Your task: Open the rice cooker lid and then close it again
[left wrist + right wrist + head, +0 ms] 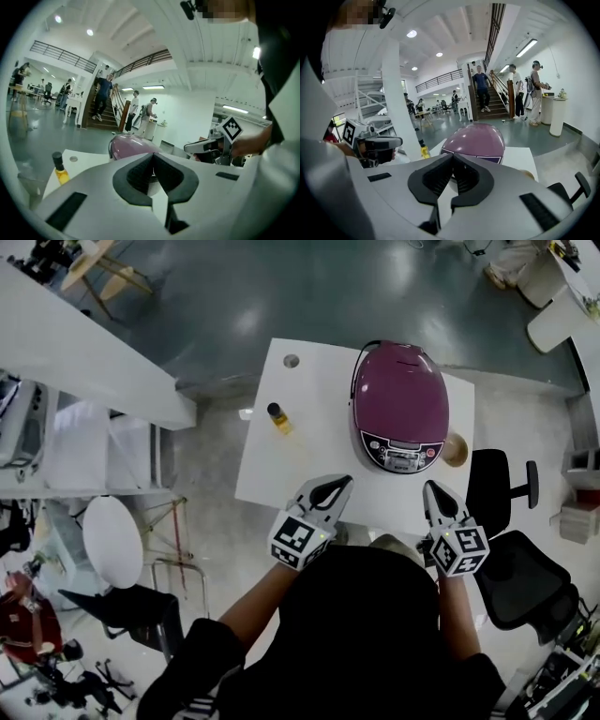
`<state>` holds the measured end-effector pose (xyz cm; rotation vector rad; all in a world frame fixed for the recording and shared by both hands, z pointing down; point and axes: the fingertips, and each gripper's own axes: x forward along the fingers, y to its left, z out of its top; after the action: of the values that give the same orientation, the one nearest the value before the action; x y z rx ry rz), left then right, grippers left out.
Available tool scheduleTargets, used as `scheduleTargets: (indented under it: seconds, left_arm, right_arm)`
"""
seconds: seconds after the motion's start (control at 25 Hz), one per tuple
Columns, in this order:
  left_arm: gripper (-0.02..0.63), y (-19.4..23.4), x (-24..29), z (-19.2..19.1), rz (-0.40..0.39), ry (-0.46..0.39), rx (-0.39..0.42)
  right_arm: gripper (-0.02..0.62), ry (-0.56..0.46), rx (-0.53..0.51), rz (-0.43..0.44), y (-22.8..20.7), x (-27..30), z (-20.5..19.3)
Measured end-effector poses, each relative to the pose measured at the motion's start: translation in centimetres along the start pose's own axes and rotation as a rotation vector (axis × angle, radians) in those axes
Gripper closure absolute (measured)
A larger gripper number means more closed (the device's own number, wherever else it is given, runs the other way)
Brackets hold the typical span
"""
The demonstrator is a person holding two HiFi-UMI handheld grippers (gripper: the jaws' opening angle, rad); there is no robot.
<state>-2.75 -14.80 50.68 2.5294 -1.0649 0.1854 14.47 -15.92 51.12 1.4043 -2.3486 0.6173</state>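
Note:
A purple rice cooker with its lid down stands on the white table, its control panel facing me. The cooker's dome rises behind the left jaws, and the same dome fills the middle of the right gripper view. My left gripper hovers over the table's near edge, left of the panel, shut and empty. My right gripper is at the near right edge, also shut with nothing in it. Neither touches the cooker.
A small bottle of yellow liquid stands on the table left of the cooker, and a round wooden piece sits at its right. A black office chair is at the right, a white stool at the left.

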Motion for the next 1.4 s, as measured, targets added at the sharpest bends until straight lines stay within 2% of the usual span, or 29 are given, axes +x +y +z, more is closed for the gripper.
scheduleTargets:
  seconds: [0.16, 0.32, 0.48, 0.64, 0.92, 1.04, 1.24, 1.4]
  left_arm:
    - [0.603, -0.1, -2.6, 0.2, 0.091, -0.044, 0.017]
    - [0.603, 0.1, -4.3, -0.2, 0.196, -0.04, 0.015]
    - [0.603, -0.9, -6.3, 0.2, 0.283, -0.093, 0.019]
    - [0.603, -4.7, -6.9, -0.2, 0.293, -0.091, 0.045]
    - [0.603, -11.5, -8.9, -1.2, 0.353, -0.164, 0.097]
    - [0.603, -15.1, -9.8, -2.4, 0.357, -0.174, 0.106]
    - [0.603, -21.9, -12.8, -3.6, 0.347, -0.211, 0.058]
    - [0.603, -25.4, -15.8, -4.5, 0.362, -0.215, 0.082]
  right_arm:
    - [0.595, -0.035, -0.008, 0.023, 0.1, -0.5, 0.6]
    - [0.595, -0.094, -0.02, 0.028, 0.0, -2.0, 1.4]
    - [0.595, -0.126, -0.03, 0.02, -0.6, -4.4, 1.0]
    - [0.595, -0.192, -0.03, 0.019, -1.4, -7.6, 1.0]
    - [0.595, -0.275, -0.008, 0.048, -1.6, -14.2, -1.1]
    - [0.595, -0.277, -0.017, 0.062, -1.3, -17.4, -3.6]
    - [0.595, -0.24, -0.039, 0.094, -0.2, -22.2, -8.2]
    - [0.595, -0.254, -0.032, 0.098, 0.7, -25.6, -9.7]
